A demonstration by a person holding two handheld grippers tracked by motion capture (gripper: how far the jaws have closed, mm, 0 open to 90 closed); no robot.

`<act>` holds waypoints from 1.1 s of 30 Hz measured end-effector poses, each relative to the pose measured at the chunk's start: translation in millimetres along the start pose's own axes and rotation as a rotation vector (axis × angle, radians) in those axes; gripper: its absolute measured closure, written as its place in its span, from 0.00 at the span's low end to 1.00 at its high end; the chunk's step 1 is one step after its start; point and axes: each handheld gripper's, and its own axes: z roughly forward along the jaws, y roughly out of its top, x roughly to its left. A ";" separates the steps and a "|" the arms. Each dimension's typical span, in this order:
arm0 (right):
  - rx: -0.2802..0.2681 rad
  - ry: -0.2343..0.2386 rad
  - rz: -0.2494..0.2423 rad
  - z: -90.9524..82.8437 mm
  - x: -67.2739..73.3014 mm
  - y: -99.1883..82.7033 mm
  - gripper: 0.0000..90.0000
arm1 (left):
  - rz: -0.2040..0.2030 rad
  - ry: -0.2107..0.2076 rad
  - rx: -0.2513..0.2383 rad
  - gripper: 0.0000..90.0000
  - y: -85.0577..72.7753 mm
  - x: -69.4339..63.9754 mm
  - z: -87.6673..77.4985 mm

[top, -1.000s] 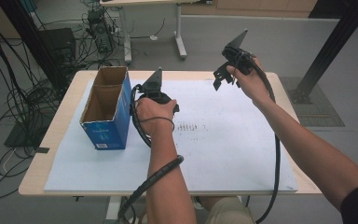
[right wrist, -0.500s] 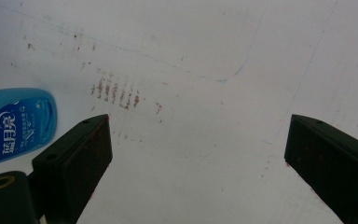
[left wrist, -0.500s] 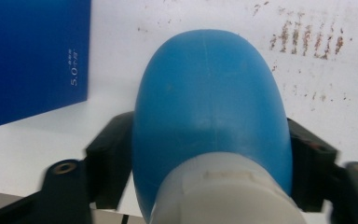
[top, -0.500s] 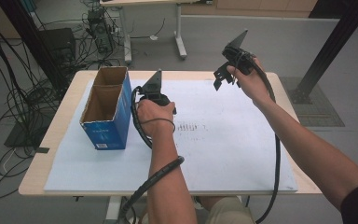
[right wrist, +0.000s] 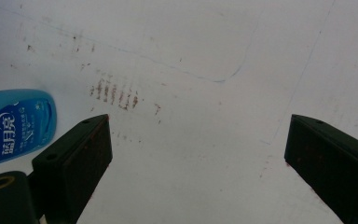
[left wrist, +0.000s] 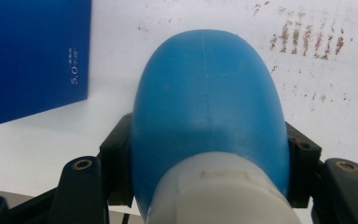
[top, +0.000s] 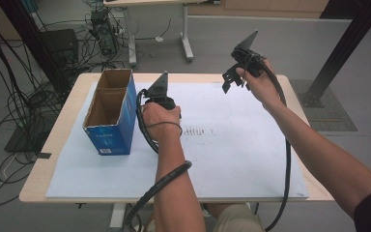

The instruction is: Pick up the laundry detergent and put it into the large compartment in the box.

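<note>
Bottle (left wrist: 207, 107), blue with a white cap end, sits clamped between the jaws of my left gripper (top: 157, 96), held above the white sheet (top: 232, 145) just beside the blue cardboard box (top: 110, 113). In the right gripper view the same bottle (right wrist: 14, 123) appears at the left edge, its printed label facing up.

My right gripper (top: 239, 63) is raised over the far right part of the table (top: 67, 121), jaws spread wide and holding nothing.

As I judge it, the risk lies in the grip: the bottle is rounded and smooth, and the jaws press only its lower body near the cap, so a tilt or a quick swing could let it slide out and drop onto the sheet. If the box is where it is bound, which I cannot know, a low carry could knock the bottle against the box's near wall or push the light carton along the sheet. The cable (top: 147, 130) looping from my left gripper hangs close to the box and could snag its corner.

By count: one bottle, one open-topped box with two compartments, one white sheet, one table, two grippers. A patch of brown scuff marks (top: 199, 131) stains the sheet near its middle.
</note>
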 end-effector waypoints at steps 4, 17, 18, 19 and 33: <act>0.003 -0.002 -0.002 0.6 1.0 0.1 0.08 | 0.002 0.001 0.001 0.41 0.2 -0.1 -0.1; 0.002 -0.005 -0.007 0.5 4.0 -0.4 0.08 | 0.011 0.010 -0.001 0.41 0.2 -2.0 -0.3; 0.003 -0.006 -0.007 0.6 4.0 -0.3 0.08 | 0.011 0.009 -0.001 0.41 0.3 -1.9 -0.3; 0.004 -0.008 -0.005 0.6 4.4 -0.1 0.08 | 0.010 0.009 -0.001 0.41 0.2 -1.8 -0.3; 0.005 -0.004 -0.009 0.6 4.3 -0.1 0.08 | 0.015 0.012 0.000 0.41 0.6 -2.4 -0.3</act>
